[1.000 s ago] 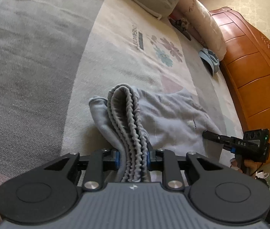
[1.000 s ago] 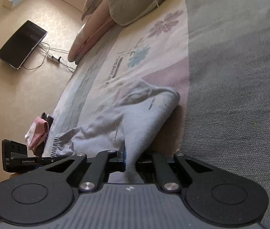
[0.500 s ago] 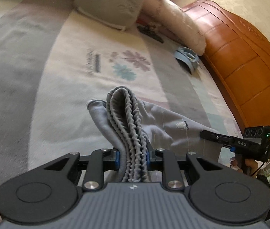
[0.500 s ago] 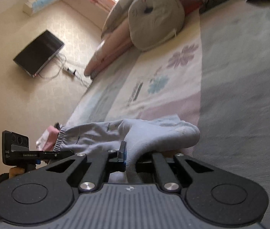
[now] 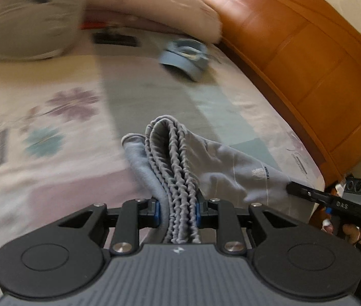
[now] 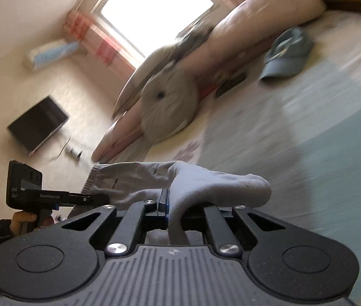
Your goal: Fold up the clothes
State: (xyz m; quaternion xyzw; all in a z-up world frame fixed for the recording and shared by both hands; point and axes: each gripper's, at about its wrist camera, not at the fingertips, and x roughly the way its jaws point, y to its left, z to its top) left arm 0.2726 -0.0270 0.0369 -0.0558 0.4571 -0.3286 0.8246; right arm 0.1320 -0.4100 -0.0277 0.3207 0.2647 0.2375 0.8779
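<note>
A light grey pair of sweatpants (image 5: 231, 163) hangs stretched between my two grippers above the patterned bedsheet (image 5: 52, 178). My left gripper (image 5: 177, 204) is shut on the bunched elastic waistband (image 5: 172, 153), which rises in ribbed folds from between the pads. At the right edge of that view, my right gripper (image 5: 291, 188) bites the far end of the cloth. In the right wrist view my right gripper (image 6: 177, 204) is shut on a fold of the sweatpants (image 6: 218, 183). My left gripper (image 6: 98, 199) grips the waistband end at the left.
A blue cap (image 5: 185, 58) lies on the bed near the orange wooden headboard (image 5: 308, 51). A round grey cushion (image 6: 170, 109) and long pink pillows (image 5: 167, 12) lie at the head of the bed. A dark screen (image 6: 37, 125) hangs on the wall beside a bright window (image 6: 154, 7).
Both grippers have risen and swung toward the head of the bed, lifting the sweatpants off the sheet. Both grips have stayed as they were.
</note>
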